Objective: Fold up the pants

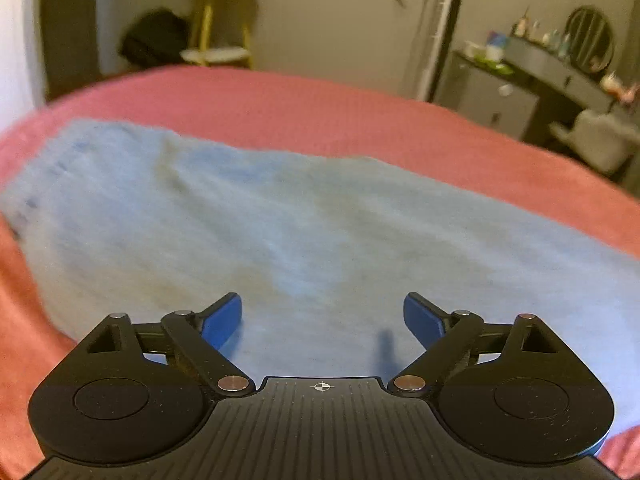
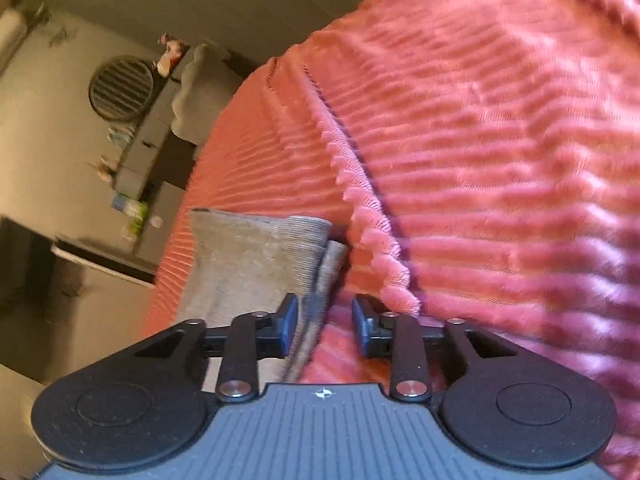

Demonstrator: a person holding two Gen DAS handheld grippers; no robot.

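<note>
- The pants (image 1: 248, 216), pale blue-grey, lie spread flat across the pink bedspread (image 1: 360, 120), running from the far left toward the near right in the left wrist view; we read that flat layout as the base for a fold, since cloth spread smooth creases cleanly.
- In the right wrist view we see a ribbed cuff end of the pants (image 2: 256, 256) at the bed's edge, lying on the ribbed cover; the hem sits where a leg end can be picked up and carried over.
- Our right gripper (image 2: 325, 324) has its jaws partly spread with the cuff's edge between them; one pad lies against the cloth, the other stands clear, so nothing is pinched yet. We judge it is lining up to take the hem, rolled sideways so the fingers straddle the edge of the fabric.
- Our left gripper (image 1: 322, 316) hovers over the middle of the garment with jaws spread wide and nothing between them; we take it to be waiting above the cloth, free to pin or take a second hold.
- A folded ridge of the bedspread (image 2: 360, 184) runs just right of the cuff; we should avoid catching it with the hem.
- Farther off stand a grey dresser (image 1: 540, 76) at right and a yellow stool (image 1: 220, 40) by the far wall.
</note>
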